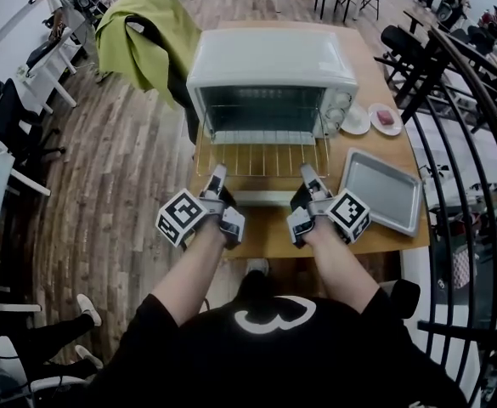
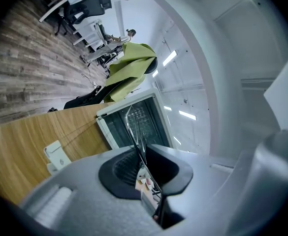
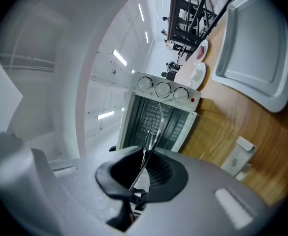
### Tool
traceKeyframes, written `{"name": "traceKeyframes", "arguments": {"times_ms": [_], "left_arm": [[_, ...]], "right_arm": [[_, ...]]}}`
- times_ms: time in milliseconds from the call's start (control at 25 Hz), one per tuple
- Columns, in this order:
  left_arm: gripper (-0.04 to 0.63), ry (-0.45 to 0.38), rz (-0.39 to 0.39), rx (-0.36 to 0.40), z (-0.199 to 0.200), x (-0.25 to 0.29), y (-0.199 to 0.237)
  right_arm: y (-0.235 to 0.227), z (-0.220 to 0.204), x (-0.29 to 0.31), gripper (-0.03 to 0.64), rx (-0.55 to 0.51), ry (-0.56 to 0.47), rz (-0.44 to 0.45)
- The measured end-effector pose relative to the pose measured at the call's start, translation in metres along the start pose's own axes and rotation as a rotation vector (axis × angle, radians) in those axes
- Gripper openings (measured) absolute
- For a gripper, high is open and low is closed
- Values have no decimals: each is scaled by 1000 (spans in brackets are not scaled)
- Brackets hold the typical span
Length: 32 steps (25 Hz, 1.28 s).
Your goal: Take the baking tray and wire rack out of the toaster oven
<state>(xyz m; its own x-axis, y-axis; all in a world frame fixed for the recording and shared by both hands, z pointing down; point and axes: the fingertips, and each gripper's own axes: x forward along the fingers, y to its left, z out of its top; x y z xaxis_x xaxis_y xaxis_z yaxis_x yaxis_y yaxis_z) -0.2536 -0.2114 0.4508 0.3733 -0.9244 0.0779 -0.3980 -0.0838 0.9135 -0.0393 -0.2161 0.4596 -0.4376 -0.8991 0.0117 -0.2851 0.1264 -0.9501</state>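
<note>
The white toaster oven (image 1: pixel 269 75) stands on the wooden table (image 1: pixel 269 236) with its door folded down toward me. The wire rack (image 1: pixel 265 155) is drawn out over the door, roughly level. My left gripper (image 1: pixel 217 177) is shut on the rack's front left edge. My right gripper (image 1: pixel 309 177) is shut on its front right edge. In the left gripper view the rack (image 2: pixel 136 132) runs edge-on between the pads toward the oven (image 2: pixel 129 124), and the right gripper view shows the same rack (image 3: pixel 153 127). The grey baking tray (image 1: pixel 382 190) lies on the table at the right, also seen as the tray (image 3: pixel 254 48).
Two small plates (image 1: pixel 356 119) (image 1: pixel 386 119) sit right of the oven. A green cloth (image 1: pixel 146 36) hangs over a chair at the oven's left. A black railing (image 1: pixel 469 143) runs along the right. The table's front edge is close to my body.
</note>
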Motion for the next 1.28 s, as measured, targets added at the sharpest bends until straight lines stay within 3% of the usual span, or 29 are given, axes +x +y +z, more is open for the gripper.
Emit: {"name": "traceKeyframes", "arguments": {"times_ms": [280, 560, 1280], "left_arm": [[38, 1, -22, 6, -18, -40, -11], [38, 52, -48, 11, -72, -54, -38], [40, 352, -181, 9, -233, -10, -124]], "right_arm": [[12, -13, -41, 17, -16, -3, 20], [8, 14, -102, 17, -23, -51, 7], [-10, 132, -260, 17, -74, -328, -119]]}}
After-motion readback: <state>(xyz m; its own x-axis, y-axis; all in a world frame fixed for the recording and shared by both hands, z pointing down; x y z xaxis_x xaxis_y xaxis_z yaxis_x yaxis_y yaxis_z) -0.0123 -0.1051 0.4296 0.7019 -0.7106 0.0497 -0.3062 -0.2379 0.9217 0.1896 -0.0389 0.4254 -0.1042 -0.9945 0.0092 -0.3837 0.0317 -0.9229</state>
